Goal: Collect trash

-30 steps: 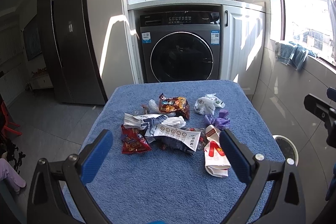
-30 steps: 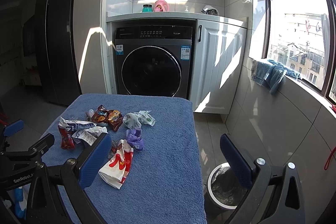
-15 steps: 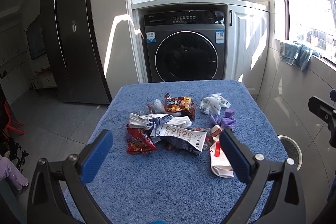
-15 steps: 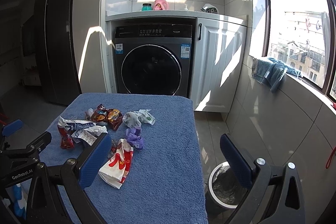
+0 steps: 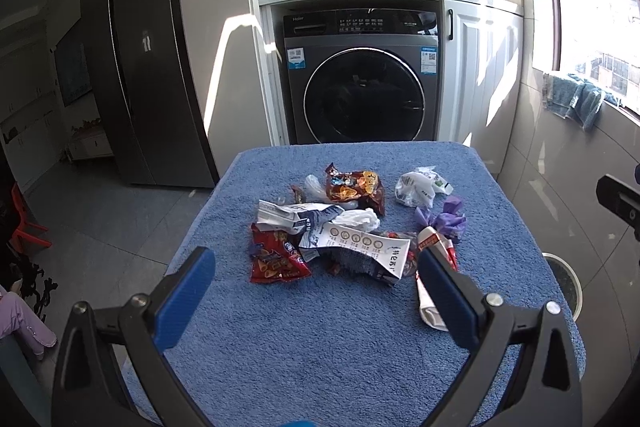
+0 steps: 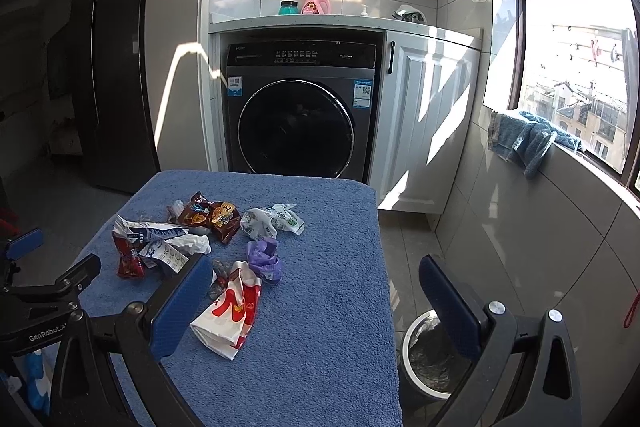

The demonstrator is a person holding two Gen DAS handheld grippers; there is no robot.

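Observation:
A pile of trash lies on the blue towel-covered table [image 5: 320, 339]: a red snack bag [image 5: 276, 259], a brown snack bag [image 5: 354, 187], a white printed wrapper [image 5: 360, 243], a white crumpled bag [image 5: 418, 187], a purple wad [image 5: 444, 219] and a red-and-white bag [image 6: 230, 315]. My left gripper [image 5: 316, 291] is open and empty, hovering short of the pile. My right gripper [image 6: 316, 299] is open and empty over the table's right edge. A lined trash bin [image 6: 430, 355] stands on the floor to the right of the table.
A washing machine [image 5: 360, 79] and white cabinet [image 5: 480, 83] stand behind the table. A dark fridge [image 5: 148, 67] is at left. A blue cloth [image 6: 528, 139] hangs on the window sill. The left gripper's body [image 6: 48, 307] shows at the right wrist view's left edge.
The left gripper has drawn back and turned slightly left, so the pile sits a little farther right. The right gripper has barely moved. Both stay open.

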